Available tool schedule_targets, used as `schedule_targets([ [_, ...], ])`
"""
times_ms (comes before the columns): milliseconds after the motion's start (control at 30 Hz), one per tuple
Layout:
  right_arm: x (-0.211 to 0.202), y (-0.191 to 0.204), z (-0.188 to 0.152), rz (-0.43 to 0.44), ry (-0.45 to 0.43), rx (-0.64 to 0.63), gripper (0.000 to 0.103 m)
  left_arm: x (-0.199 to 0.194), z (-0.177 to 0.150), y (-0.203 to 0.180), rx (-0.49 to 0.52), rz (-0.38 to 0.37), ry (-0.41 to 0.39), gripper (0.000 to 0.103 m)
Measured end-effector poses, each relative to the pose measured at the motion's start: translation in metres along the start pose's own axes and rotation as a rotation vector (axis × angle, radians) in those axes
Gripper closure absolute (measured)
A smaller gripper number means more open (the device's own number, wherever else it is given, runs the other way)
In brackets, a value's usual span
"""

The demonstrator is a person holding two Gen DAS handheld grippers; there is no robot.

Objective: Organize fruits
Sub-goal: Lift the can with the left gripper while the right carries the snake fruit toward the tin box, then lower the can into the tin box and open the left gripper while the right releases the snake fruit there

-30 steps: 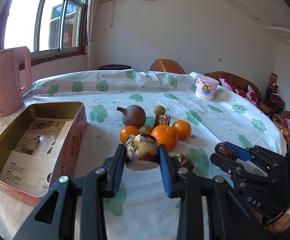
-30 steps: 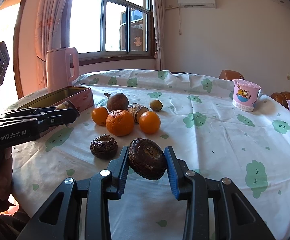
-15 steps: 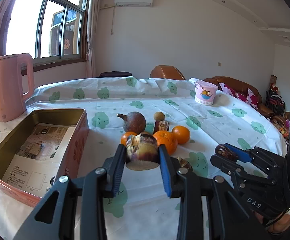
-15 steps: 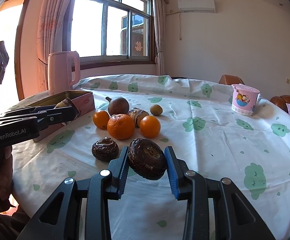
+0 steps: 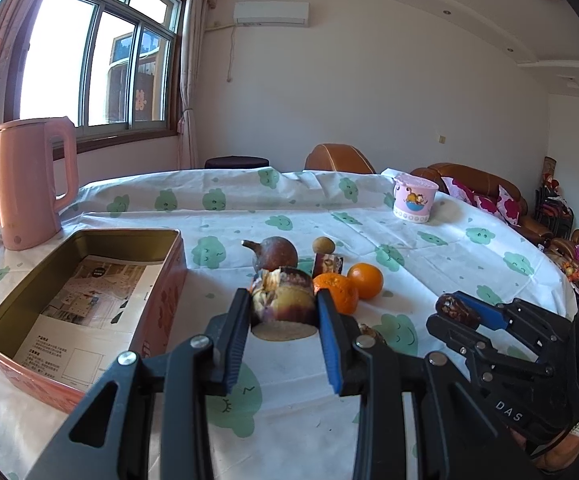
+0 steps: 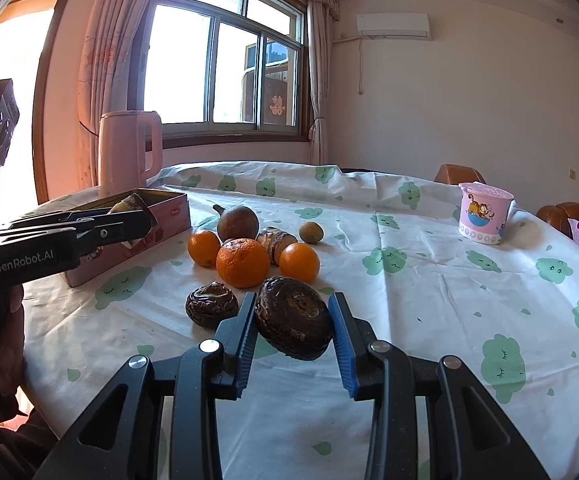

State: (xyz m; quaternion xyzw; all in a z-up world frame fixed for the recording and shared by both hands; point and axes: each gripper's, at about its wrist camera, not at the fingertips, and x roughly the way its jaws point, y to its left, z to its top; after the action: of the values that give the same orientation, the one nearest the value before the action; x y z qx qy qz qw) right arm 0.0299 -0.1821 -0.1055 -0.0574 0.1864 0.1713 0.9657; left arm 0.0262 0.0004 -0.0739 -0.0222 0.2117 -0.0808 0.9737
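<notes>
Left wrist view: a cut purple-brown fruit (image 5: 283,306) is clamped between the blue pads of the left gripper (image 5: 284,314), held above the tablecloth (image 5: 409,240) just right of the open tin box (image 5: 145,320). A dark wrinkled fruit (image 6: 294,323) is gripped by the right gripper (image 6: 294,330). On the cloth beyond, three oranges (image 6: 242,262) are clustered with a round brown fruit (image 6: 238,223), and another wrinkled fruit (image 6: 211,305) is seen near them
</notes>
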Motion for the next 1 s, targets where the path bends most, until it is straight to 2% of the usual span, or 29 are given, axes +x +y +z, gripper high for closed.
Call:
schedule_targets([
  [367, -0.008, 0.006, 0.015, -0.013, -0.019, -0.035, 0.066, -0.014, 0.011, 0.016, -0.011, 0.077, -0.039, 0.068],
  [567, -0.007, 0.02, 0.038, 0.022, -0.04, -0.074, 0.066, -0.015, 0.015, 0.03, -0.023, 0.13, -0.021, 0.068],
  [1000, 0.019, 0.061, 0.081, 0.12, -0.047, -0.152, 0.066, -0.008, 0.02, 0.073, -0.065, 0.191, 0.029, 0.068],
])
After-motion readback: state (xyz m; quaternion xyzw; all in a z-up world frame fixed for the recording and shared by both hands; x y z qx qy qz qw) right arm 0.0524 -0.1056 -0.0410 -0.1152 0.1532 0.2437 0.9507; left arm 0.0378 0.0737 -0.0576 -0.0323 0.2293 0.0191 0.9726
